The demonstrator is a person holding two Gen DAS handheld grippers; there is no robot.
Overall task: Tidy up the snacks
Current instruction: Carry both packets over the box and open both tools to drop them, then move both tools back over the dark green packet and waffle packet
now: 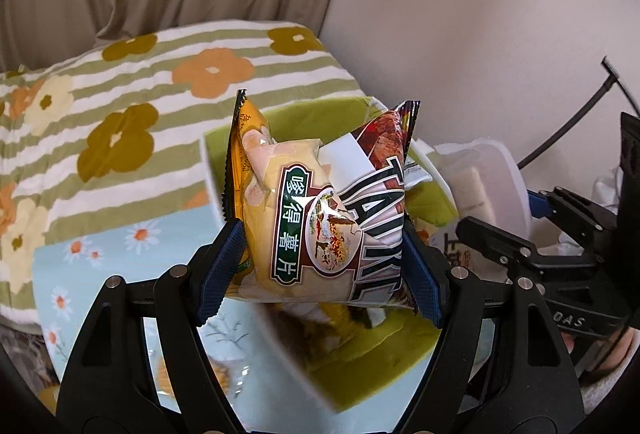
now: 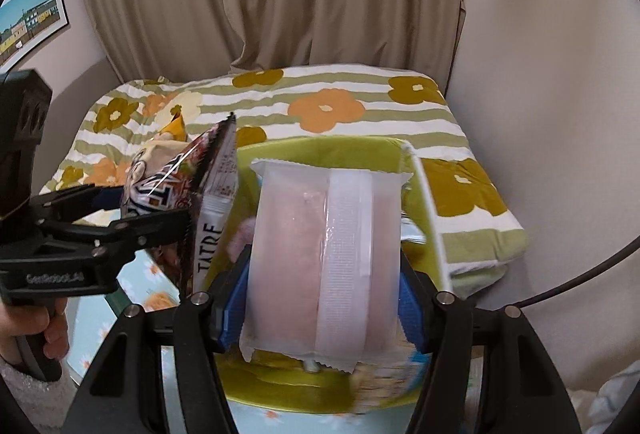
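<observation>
Bed with a striped flower quilt [image 2: 352, 106] filled the background; a light-blue daisy cloth [image 1: 120, 246] lay nearer the cameras. On it sat a green bin [image 2: 320, 150], open at the top, directly below both held packets.

Progress, judged: mid-transfer. At least one small packet [image 1: 416, 174] already lay against the bin's inner wall, and another yellow snack [image 1: 224, 374] showed blurred on the cloth outside, so sorting was neither begun fresh nor finished. The two packets in hand were not yet inside the bin.

Left gripper [image 1: 320, 266] — jaws pinching a puffed chip bag [image 1: 316, 218] across its sides, blue pads pressed into both edges, bag held upright above the bin. In the right wrist view the same bag hung just left of the bin's near corner.

Right gripper [image 2: 322, 298] — jaws clamped on a frosted white packet [image 2: 324, 254] with pink contents, seam strip facing the camera, held over the bin's middle.

Pose: both tools pitched steeply downward, side by side, close but apart. A hand [image 2: 36, 330] in a grey sleeve held the left tool's handle.
</observation>
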